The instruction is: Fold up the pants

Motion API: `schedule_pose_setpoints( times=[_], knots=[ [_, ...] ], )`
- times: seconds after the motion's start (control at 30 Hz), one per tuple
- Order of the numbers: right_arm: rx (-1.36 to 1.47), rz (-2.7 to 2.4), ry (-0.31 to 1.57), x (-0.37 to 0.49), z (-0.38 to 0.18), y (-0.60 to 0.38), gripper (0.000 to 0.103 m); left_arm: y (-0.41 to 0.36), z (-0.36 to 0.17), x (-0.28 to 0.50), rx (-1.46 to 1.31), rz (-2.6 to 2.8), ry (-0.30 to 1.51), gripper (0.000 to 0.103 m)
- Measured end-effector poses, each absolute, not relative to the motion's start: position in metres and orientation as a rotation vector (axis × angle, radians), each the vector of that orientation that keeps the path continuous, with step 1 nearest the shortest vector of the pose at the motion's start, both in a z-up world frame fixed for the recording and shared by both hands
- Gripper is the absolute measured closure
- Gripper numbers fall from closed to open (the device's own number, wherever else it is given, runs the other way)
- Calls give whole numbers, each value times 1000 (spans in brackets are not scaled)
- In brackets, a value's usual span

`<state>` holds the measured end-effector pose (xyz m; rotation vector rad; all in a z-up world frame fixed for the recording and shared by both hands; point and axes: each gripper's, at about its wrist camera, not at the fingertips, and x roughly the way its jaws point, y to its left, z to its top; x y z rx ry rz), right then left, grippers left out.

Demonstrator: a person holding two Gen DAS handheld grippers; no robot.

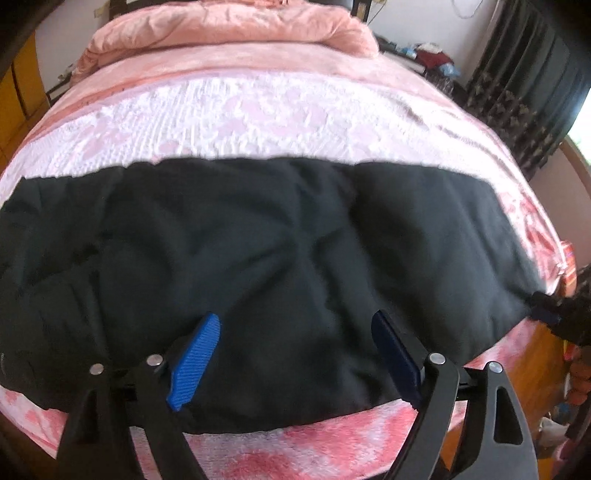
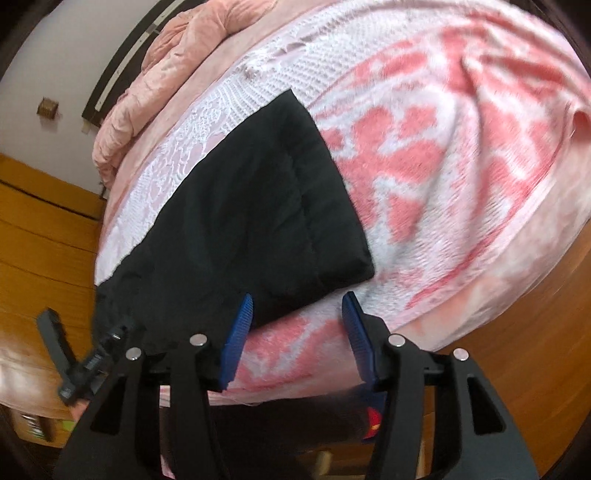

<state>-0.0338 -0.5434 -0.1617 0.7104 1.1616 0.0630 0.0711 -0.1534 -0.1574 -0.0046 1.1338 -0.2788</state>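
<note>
The black pants (image 1: 258, 258) lie spread across a pink and white bed cover (image 1: 258, 114). My left gripper (image 1: 295, 328) is open, its blue fingers (image 1: 195, 362) low over the pants' near edge and holding nothing. In the right wrist view the pants (image 2: 251, 221) end in a squared corner near the bed's front edge. My right gripper (image 2: 297, 314) is open and empty, just in front of that corner, above the cover (image 2: 424, 166). The right gripper also shows at the far right of the left wrist view (image 1: 554, 314), by the pants' right end.
A folded pink quilt (image 1: 229, 29) lies at the head of the bed. Dark curtains (image 1: 528, 92) and a cluttered stand (image 1: 432, 59) are at the right. Wooden floor (image 2: 517, 350) lies beyond the bed's edge. The left gripper's body (image 2: 74, 362) sits at the lower left of the right wrist view.
</note>
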Motion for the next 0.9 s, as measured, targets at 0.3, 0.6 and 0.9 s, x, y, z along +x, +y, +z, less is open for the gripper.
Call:
schedule_pose_setpoints(
  times=[0.3, 0.6, 0.9],
  knots=[
    [769, 80, 1127, -20, -168, -548, 78, -140, -172, 78, -70, -262, 1177, 18],
    [600, 83, 980, -16, -105, -544, 91, -139, -154, 77, -78, -229, 1083, 19],
    [580, -55, 1130, -12, -165, -556, 88, -123, -158, 72, -97, -239, 1081, 19]
  ],
)
